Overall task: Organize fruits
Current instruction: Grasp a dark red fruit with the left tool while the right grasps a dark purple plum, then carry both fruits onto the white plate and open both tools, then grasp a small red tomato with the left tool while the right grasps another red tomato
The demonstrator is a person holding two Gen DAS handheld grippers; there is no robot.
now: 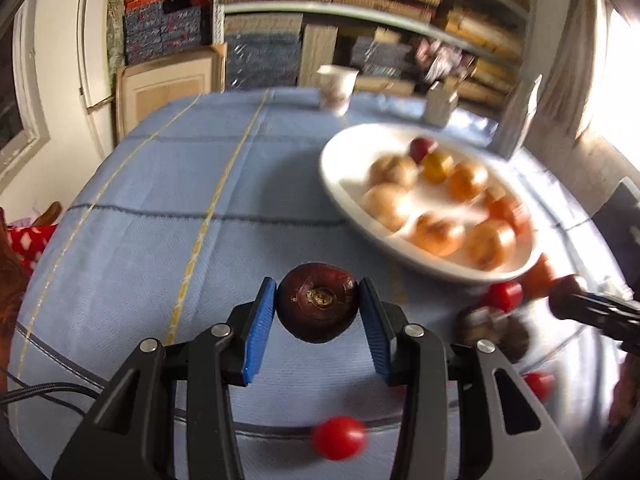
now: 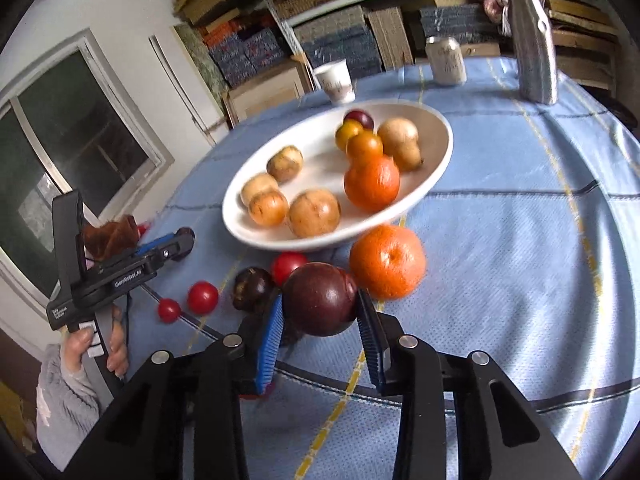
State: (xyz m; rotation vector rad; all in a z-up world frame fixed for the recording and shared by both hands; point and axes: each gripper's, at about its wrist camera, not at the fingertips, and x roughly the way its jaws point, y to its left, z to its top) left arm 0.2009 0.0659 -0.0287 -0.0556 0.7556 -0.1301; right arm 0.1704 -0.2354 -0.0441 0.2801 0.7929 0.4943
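Right wrist: tilted-down right tool (image 2: pixel 320 316) clamps dark fruit (image 2: pixel 320 298)

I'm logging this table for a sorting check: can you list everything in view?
plate: one, white, mid-table
cloth: one, blue, over the table
tan fruit: five, tan, in plate
small fruit: two, yellow-orange, in plate
plum: one, dark red, plate's far side
orange: two, orange, one in plate, one beside it
tomato: three, red, on cloth
dark purple fruit: three, one on cloth, one per tool
cup, can, pouch: one each, far edge
left tool, right tool: black, blue pads, each gripping fruit
hand: one, holding left tool
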